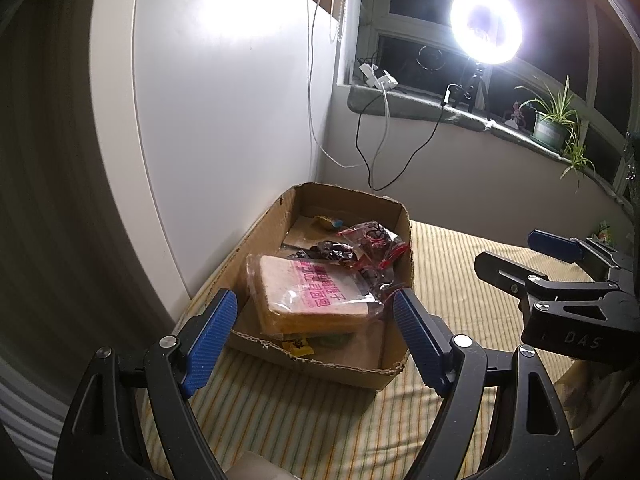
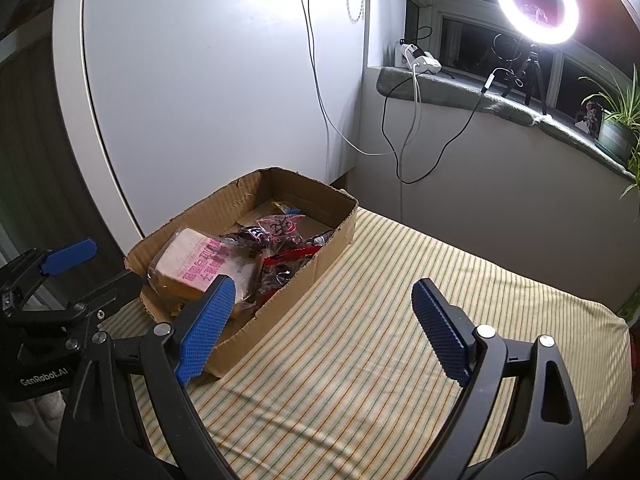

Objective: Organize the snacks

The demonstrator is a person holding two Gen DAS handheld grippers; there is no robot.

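Note:
An open cardboard box (image 1: 272, 220) (image 2: 336, 236) sits on the striped cloth by the white wall. Inside lie a wrapped bread loaf with pink print (image 1: 316, 296) (image 2: 200, 264), a red-and-clear snack bag (image 1: 372, 244) (image 2: 284, 232), dark wrapped snacks (image 1: 332, 250), a small yellow packet at the far end (image 1: 326, 222) (image 2: 286, 208) and a yellow wrapper under the loaf (image 1: 296, 346). My left gripper (image 1: 316, 328) is open and empty, just before the box's near end. My right gripper (image 2: 320, 320) is open and empty, above the cloth right of the box.
The striped cloth (image 2: 400, 320) covers the surface. A white cabinet panel (image 1: 224, 120) stands behind the box. A windowsill holds a ring light on a tripod (image 2: 536, 0), a power strip (image 2: 420, 60) with hanging cables, and a potted plant (image 1: 554, 124).

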